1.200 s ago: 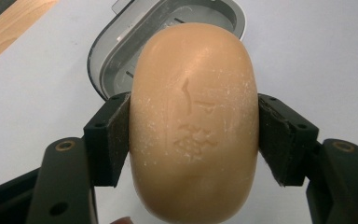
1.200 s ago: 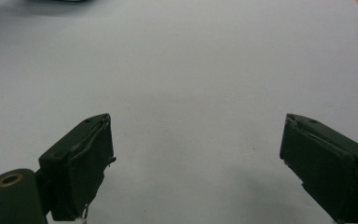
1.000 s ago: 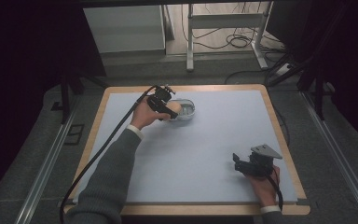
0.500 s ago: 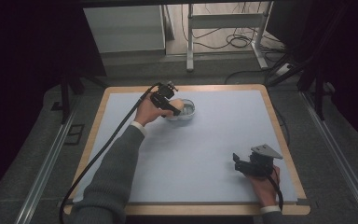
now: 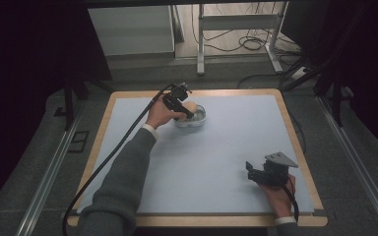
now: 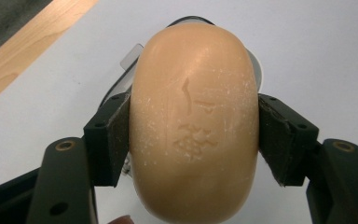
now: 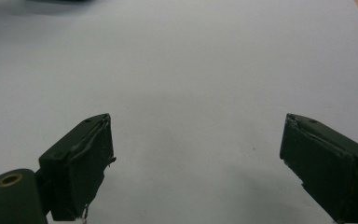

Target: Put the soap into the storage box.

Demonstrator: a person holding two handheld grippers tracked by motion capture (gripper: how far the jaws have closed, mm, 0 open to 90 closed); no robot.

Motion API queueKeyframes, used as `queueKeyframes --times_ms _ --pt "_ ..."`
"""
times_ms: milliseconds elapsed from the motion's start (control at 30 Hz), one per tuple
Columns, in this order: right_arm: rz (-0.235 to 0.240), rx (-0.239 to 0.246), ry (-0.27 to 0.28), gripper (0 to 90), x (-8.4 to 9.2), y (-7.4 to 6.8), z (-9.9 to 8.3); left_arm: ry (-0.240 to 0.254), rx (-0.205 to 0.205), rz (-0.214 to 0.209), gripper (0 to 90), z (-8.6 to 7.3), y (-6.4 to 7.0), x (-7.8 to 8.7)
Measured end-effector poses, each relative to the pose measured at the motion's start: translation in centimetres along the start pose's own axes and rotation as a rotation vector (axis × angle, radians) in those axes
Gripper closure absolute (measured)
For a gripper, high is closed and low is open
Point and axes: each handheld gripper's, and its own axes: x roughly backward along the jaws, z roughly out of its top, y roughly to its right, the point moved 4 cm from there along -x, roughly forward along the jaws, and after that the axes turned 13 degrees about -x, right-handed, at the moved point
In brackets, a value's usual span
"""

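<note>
gripping a tan soap bar over a dish near the far edge, left claw, right claw open above bare mat

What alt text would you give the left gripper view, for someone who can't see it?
A tan oval bar of soap fills the middle of the picture, clamped on both sides by the left gripper with its two black jaws. Behind the soap, part of a clear dish peeks out on the pale blue table, whose wooden edge crosses the upper left corner.

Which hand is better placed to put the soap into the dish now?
Left. The left gripper already clamps the soap bar right above the dish; the right gripper rests open, far away.
</note>
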Motion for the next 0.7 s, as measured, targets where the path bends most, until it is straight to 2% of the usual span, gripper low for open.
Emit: queueKeyframes --times_ms 133,300,433,700 --pt "0.000 -0.001 -0.001 9.6 0.0 0.0 0.0 0.009 0.003 -0.003 32.6 0.5 -0.2 -0.3" --pt "0.001 -0.002 -0.001 9.6 0.0 0.0 0.0 -0.013 -0.010 -0.001 32.6 0.6 -0.5 -0.9" --pt "0.000 -0.002 -0.001 9.6 0.0 0.0 0.0 -0.017 0.004 -0.008 32.6 0.4 -0.7 -1.8" --pt "0.000 0.000 -0.001 9.6 0.0 0.0 0.0 -0.025 0.009 -0.013 32.5 0.1 -0.7 -3.0"
